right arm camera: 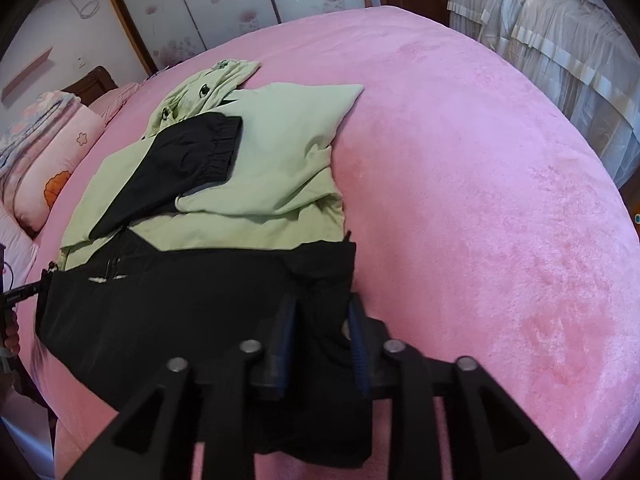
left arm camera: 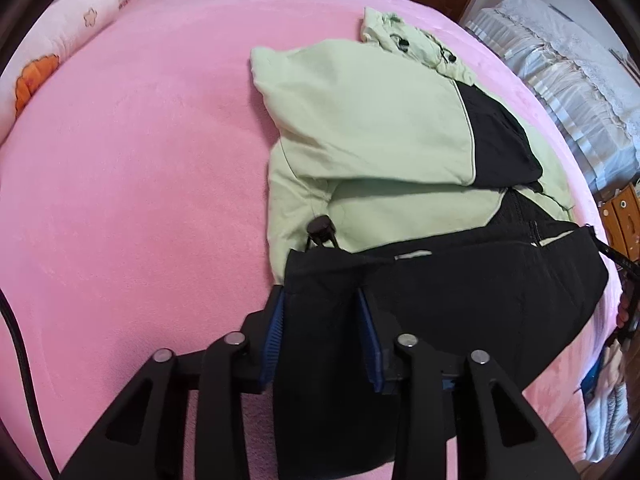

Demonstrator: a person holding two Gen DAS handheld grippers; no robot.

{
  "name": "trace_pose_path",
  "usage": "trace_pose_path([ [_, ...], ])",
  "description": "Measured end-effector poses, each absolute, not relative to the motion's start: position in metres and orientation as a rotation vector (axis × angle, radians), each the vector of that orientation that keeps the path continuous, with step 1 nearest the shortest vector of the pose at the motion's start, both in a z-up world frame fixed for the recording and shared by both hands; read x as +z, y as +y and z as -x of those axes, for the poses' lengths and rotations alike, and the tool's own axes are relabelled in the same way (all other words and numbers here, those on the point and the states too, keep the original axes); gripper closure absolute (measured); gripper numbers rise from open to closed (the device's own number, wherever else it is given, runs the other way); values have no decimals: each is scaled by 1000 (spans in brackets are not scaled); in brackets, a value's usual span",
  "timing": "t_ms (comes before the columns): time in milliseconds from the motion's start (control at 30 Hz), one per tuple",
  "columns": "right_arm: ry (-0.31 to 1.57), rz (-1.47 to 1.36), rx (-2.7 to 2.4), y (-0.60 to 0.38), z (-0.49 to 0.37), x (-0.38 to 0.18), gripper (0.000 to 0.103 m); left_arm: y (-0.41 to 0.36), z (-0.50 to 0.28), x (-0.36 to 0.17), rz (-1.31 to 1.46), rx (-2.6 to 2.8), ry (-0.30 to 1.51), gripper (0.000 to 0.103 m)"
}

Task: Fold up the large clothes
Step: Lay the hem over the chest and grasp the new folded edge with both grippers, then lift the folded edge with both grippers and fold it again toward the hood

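A light green and black jacket [left arm camera: 372,128] lies on the pink bed, sleeves folded across its chest, hood at the far end. It also shows in the right wrist view [right arm camera: 276,160]. My left gripper [left arm camera: 322,304] is shut on the black hem's left corner [left arm camera: 320,320]. My right gripper [right arm camera: 322,312] is shut on the hem's right corner [right arm camera: 320,332]. The hem is lifted slightly off the bed between them. The right gripper's tip shows at the far right in the left wrist view [left arm camera: 624,280].
The pink plush bed cover [left arm camera: 140,180] spreads wide to the left, and to the right in the right wrist view [right arm camera: 480,200]. Pink pillows [left arm camera: 52,48] lie at the head. A lace-covered piece of furniture [right arm camera: 540,32] stands beyond the bed.
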State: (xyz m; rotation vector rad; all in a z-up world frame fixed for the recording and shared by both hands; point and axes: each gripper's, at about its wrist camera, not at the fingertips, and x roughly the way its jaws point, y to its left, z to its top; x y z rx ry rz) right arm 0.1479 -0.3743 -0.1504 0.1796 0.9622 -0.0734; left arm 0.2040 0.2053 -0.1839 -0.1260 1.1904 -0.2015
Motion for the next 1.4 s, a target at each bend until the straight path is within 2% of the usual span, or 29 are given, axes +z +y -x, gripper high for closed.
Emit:
trace_pose_path([
  [33,961,-179,-75,-374,-151,-151,60,205,-204,-185,135,-214,1202,52],
  [67,961,-181,-76,-375,-154,-151,60,202,-205,-186,137,-220,1208,50],
  [200,999,-195,-62,-375,-168,-159,59,192,-206,-191,104,-195,1210,49],
  [267,1018,-211,-57,-374,-171,-165,60,190,-205,-193,89,-155,1201,66],
  [300,1015,-202,-58,-371,-170,-165,63,190,-203,-193,65,-111,1194,82],
  [333,1002,-174,-68,-367,-167,-164,76,191,-199,-192,62,-89,1189,87],
  [367,990,-139,-64,-362,-163,-161,82,193,-195,-189,73,-83,1172,89],
  [467,931,-72,-69,-349,-146,-145,86,190,-178,-174,71,-40,1113,92],
  [533,882,-45,-64,-342,-133,-132,87,182,-166,-163,35,-8,1073,96],
  [733,717,-27,-39,-329,-104,-79,87,163,-135,-122,-38,46,944,96],
  [900,628,-27,-38,-325,-104,-47,87,169,-145,-96,-15,90,890,96],
  [1067,591,-37,-107,-327,-136,-34,88,172,-185,-69,18,141,829,96],
  [1200,588,-61,-133,-334,-192,-26,87,164,-252,-54,-11,178,794,96],
  [1400,623,-110,-210,-352,-303,-39,87,145,-367,-71,-88,254,800,96],
])
